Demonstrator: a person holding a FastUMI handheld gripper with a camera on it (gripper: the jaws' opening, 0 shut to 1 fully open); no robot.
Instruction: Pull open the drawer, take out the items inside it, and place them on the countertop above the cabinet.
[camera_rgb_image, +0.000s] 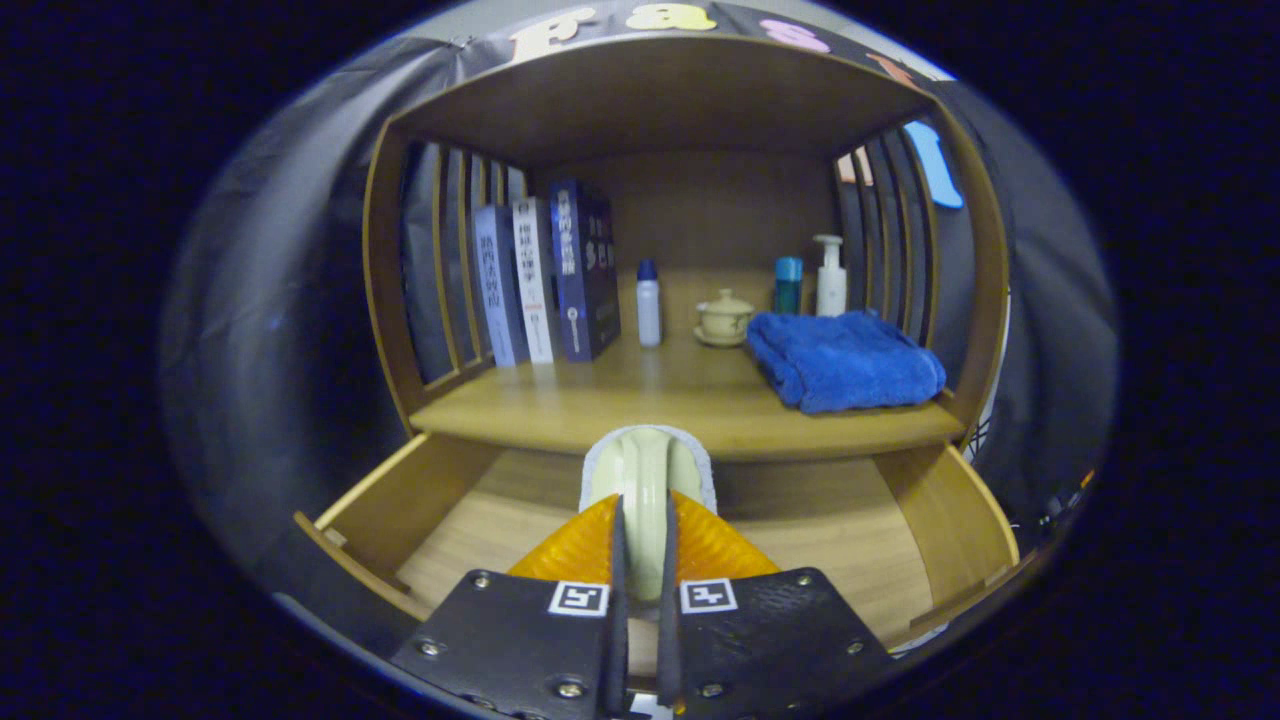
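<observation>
From the camera on my tongs (640, 560), I see the two orange fingers (578, 545) drawn close together, pinching a pale green, rounded object (645, 475) between them; both fingers press on its sides, so the gap is narrow and taken up by that item. What the item is I cannot tell; it has a light, speckled rim around its far end. It is lifted above the open drawer (400, 500), whose wooden floor lies bare below and beyond it. The far end of the item reaches the front edge of the table (600, 405), the cabinet's top board just above the drawer. On that table, relative to the item: three books (545, 275) stand far back to the left, a small white bottle (649, 305) straight behind, a lidded cup (724, 318) slightly right of that, a folded blue towel (845, 360) further right, and behind the towel a teal bottle (788, 284) and a pump bottle (830, 278).
</observation>
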